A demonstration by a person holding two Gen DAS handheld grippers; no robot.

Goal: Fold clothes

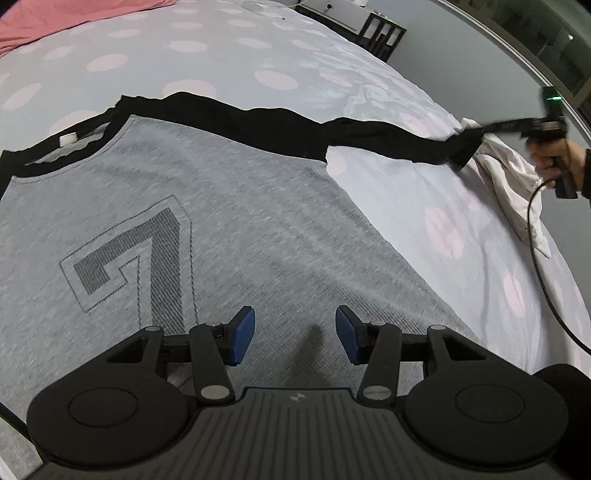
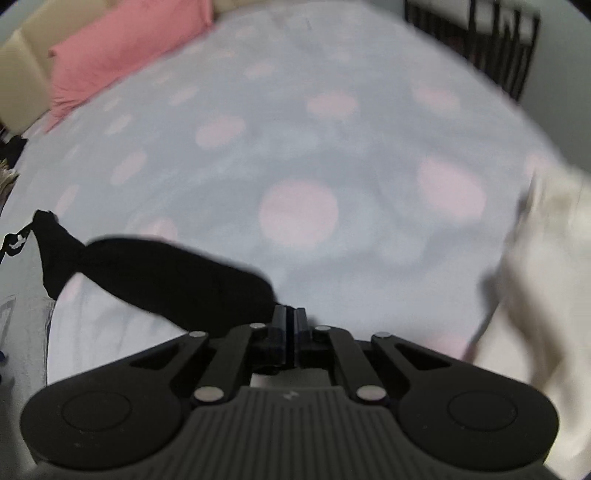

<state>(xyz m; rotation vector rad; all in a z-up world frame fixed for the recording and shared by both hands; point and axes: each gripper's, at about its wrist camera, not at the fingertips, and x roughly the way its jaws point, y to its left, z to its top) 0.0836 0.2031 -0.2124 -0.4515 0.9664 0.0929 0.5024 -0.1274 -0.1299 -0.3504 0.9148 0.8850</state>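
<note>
A grey shirt (image 1: pixel 221 206) with a dark "7" and black sleeves lies flat on the dotted bed sheet (image 1: pixel 258 48). My left gripper (image 1: pixel 295 332) hovers open over the shirt's body, with nothing between its blue pads. The shirt's black sleeve (image 1: pixel 369 136) stretches out to the right, where my right gripper (image 1: pixel 476 129) pinches its end. In the right wrist view that gripper (image 2: pixel 294 317) is shut, and the sleeve (image 2: pixel 166 273) runs off to the left from its fingers. The view is blurred.
A crumpled white cloth (image 1: pixel 513 177) lies by the bed's right edge, close to the right gripper (image 2: pixel 535 277). A pink pillow (image 2: pixel 122 55) sits at the far left. Dark furniture (image 1: pixel 384 33) stands beyond the bed. A person's hand (image 1: pixel 550 158) and a black cable (image 1: pixel 535 236) hang at the right.
</note>
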